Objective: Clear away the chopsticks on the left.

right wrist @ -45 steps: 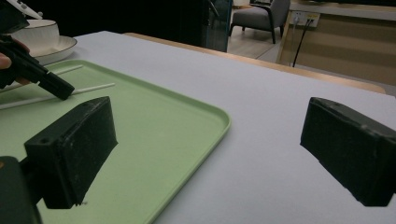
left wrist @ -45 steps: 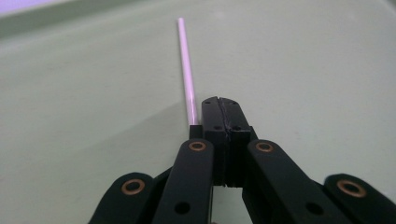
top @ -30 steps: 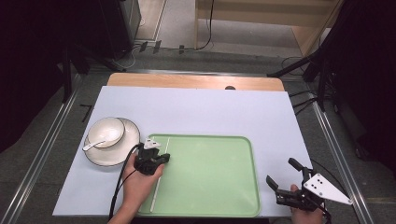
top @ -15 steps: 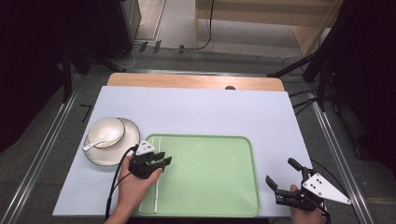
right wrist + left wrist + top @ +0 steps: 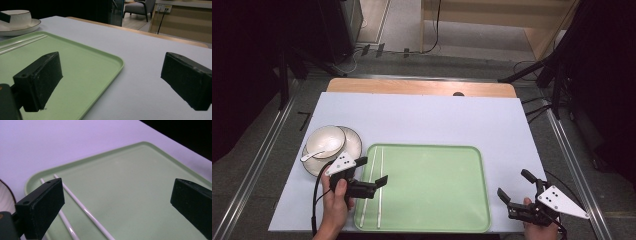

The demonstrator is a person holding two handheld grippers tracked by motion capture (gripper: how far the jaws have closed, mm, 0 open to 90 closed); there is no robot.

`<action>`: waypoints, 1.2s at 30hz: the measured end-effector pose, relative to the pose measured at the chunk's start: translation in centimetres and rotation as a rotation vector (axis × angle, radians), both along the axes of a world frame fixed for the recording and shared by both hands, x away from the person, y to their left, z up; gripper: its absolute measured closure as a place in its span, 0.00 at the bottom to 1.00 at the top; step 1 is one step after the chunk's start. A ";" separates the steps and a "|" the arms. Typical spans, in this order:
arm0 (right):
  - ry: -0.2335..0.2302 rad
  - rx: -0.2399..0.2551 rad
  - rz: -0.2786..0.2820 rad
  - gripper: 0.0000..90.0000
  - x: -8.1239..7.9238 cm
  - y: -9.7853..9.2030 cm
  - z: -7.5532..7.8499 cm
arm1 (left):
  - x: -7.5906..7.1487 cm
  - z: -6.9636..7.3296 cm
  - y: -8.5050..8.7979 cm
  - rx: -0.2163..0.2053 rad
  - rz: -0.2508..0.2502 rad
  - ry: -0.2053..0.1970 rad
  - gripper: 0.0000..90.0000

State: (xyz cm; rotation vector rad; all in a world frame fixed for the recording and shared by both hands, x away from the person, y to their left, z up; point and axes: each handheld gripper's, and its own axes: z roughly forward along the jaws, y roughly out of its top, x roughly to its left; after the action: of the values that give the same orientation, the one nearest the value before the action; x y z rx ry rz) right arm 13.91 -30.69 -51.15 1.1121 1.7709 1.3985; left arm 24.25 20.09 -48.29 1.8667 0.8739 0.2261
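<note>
A green tray [image 5: 432, 190] lies on the pale surface [image 5: 427, 120], near its front edge. Two white chopsticks [image 5: 373, 187] lie in the tray along its left side, parallel and just apart from each other, running from the far rim toward the near rim. In the left gripper view the chopsticks [image 5: 82, 210] rest flat on the tray floor [image 5: 130, 190], touching nothing else.

The left tool [image 5: 372, 176] hangs over the left part of the tray, just above the chopsticks. Its jaws have just been opening and now stand wide, with nothing pressed between them; the chopsticks pass below the left jaw, free of the pads.

To the left of the tray, just beside its far left corner, a white bowl [image 5: 326, 141] sits on a white plate [image 5: 352, 145] with a dark rim. A white spoon [image 5: 312, 156] rests in the bowl, its handle reaching out over the near edge.

The right tool [image 5: 517, 189] is held off the tray's near right corner, over the bare surface. Its jaws stand wide and hold nothing. In the right gripper view the tray's corner [image 5: 110, 62] lies between and below the jaws, with the bowl [image 5: 17, 16] and plate far off at the left.
</note>
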 end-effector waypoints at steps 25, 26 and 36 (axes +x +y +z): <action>0.009 0.004 0.000 0.04 0.1 0.0 -0.3 | -2.7 0.2 6.7 -0.007 0.060 -0.066 0.00; 0.011 0.007 -0.002 0.04 0.1 0.0 -0.3 | -2.7 0.3 7.0 -0.001 0.065 -0.067 0.00; 0.005 0.012 -0.016 0.04 0.1 -0.1 -0.5 | -3.5 0.1 9.9 -0.016 0.103 -0.089 0.00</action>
State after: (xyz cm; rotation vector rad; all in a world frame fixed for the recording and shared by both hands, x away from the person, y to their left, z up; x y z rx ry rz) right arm 14.05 -30.82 -51.62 1.1345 1.7550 1.3996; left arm 20.72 30.03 -48.20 1.7847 0.9088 0.3627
